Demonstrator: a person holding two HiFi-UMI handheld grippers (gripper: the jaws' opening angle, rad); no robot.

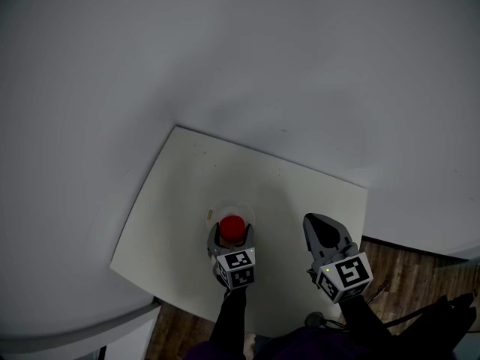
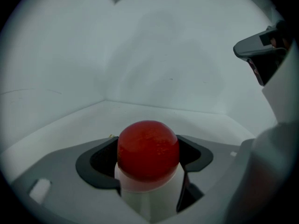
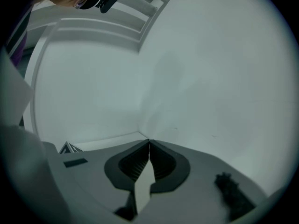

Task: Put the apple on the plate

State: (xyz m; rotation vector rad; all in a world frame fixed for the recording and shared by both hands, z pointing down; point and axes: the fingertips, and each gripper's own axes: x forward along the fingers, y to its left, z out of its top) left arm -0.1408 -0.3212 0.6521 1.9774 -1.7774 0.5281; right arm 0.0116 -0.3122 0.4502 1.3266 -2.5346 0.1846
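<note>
Left gripper (image 1: pixel 232 238) fingers (image 2: pixel 96 160) clamped on red apple (image 2: pixel 148 149), above white plate (image 1: pixel 223 205) on surface (image 1: pixel 169 223). Right gripper (image 3: pixel 149 146) alongside, fingers together, empty.

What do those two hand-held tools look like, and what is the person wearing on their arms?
The left gripper and the right gripper both have grey bodies that end in two jaws lined with black pads, which are ribbed. Each carries a white cube printed with black square markers. The person's sleeves are dark.
</note>
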